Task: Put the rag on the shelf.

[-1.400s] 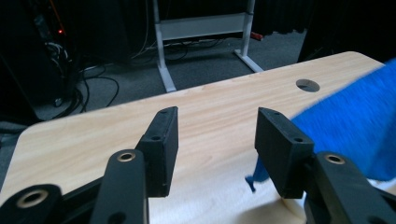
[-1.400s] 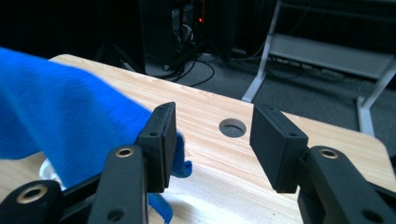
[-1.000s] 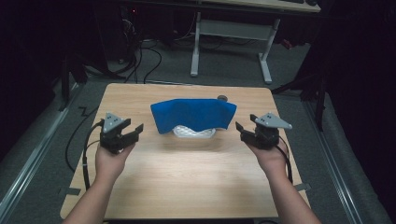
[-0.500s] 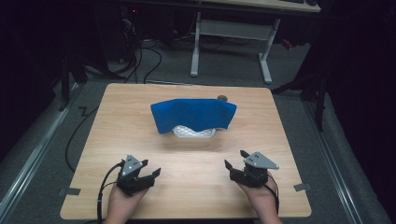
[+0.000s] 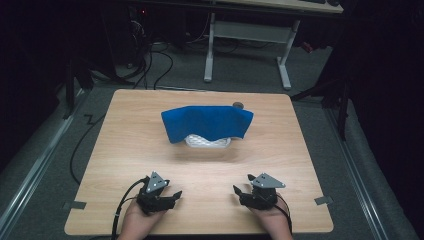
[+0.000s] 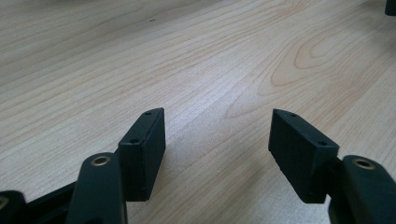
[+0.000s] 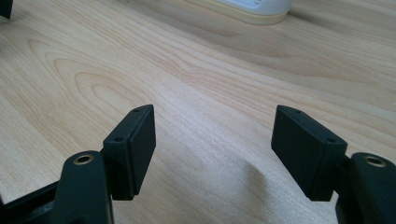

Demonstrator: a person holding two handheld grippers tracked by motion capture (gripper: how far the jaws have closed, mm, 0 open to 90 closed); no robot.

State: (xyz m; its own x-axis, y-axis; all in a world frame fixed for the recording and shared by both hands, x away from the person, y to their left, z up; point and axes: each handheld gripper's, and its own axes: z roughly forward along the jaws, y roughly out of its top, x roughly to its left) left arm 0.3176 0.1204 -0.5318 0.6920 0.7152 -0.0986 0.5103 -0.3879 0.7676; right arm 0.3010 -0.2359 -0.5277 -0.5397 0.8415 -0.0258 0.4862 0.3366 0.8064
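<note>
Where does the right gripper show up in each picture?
High view: right gripper at lower right, near the table's front edge.
Left gripper view: a dark bit in the top right corner, probably it.
Right gripper view: its open jaws rise from the bottom.
Shared landmark: the wooden table.

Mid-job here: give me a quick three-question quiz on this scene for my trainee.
1. True or false: the blue cloth lies draped over the white basket.
2. How do the jaws of the left gripper and right gripper stand? A) both open, empty B) both shut C) one holds the cloth
3. Which edge of the table are the grippers near?

Key: 1 true; 2 A; 3 the near edge, on the person's side, apart from the cloth.
</note>
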